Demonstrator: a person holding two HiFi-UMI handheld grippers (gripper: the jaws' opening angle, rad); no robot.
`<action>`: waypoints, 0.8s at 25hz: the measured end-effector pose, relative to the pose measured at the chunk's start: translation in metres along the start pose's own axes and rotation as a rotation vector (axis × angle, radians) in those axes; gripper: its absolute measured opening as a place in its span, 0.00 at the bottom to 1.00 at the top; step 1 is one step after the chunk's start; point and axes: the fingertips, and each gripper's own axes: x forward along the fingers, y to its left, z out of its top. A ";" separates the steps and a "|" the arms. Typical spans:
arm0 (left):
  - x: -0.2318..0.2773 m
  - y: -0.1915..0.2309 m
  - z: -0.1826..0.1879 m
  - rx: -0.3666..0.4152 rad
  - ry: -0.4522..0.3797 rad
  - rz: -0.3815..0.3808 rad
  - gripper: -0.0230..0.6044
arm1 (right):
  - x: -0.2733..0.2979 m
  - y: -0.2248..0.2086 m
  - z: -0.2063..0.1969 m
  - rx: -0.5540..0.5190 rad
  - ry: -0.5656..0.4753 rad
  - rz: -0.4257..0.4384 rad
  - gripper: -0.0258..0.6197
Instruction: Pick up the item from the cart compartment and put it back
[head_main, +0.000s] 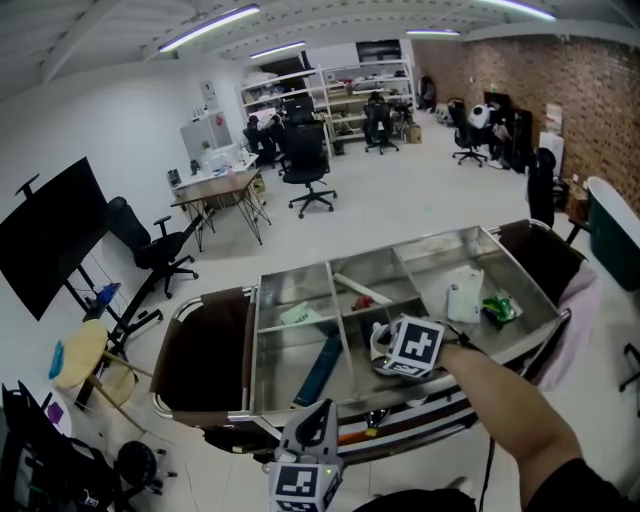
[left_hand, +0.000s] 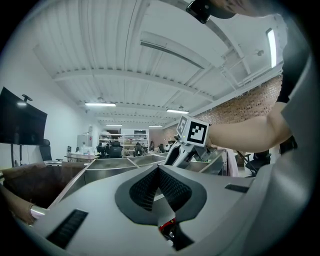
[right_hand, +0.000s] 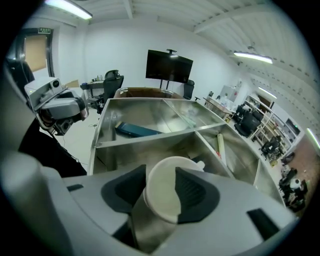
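Nearest to the head camera is the left gripper, low at the front edge of the cart. Its fingers are clenched together with nothing between them, and they point level across the cart.

On the cart stands a steel tray, divided by walls into several compartments, with brown fabric at each end. The right gripper reaches steeply down into the near middle compartment. Its fingers are grasping a white round item, and the dark pads press on it from both sides. The item has a round white end and a greyish body below it; what kind of thing it is, I cannot tell. It sits inside this near middle compartment, low between the steel walls. Whether it touches the bottom is not visible.

In the near left compartment a long dark blue flat item lies slantwise on the bottom. The far left compartment holds a pale flat packet. A long pale stick lies in the far middle compartment, with a small red thing just beside it. The big right compartment holds a white flat packet and, near it, a green packet; these two are apart.

Beyond the cart are office chairs and shelves on a white floor.
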 end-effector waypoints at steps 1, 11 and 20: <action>0.001 0.000 -0.001 0.000 0.002 0.001 0.04 | 0.001 0.002 -0.002 -0.007 0.015 0.008 0.33; 0.003 -0.002 -0.001 -0.008 -0.003 -0.002 0.04 | -0.010 0.003 0.000 0.021 -0.021 -0.007 0.13; 0.009 -0.005 -0.001 0.001 -0.004 -0.014 0.04 | -0.029 -0.011 -0.005 0.142 -0.151 -0.048 0.11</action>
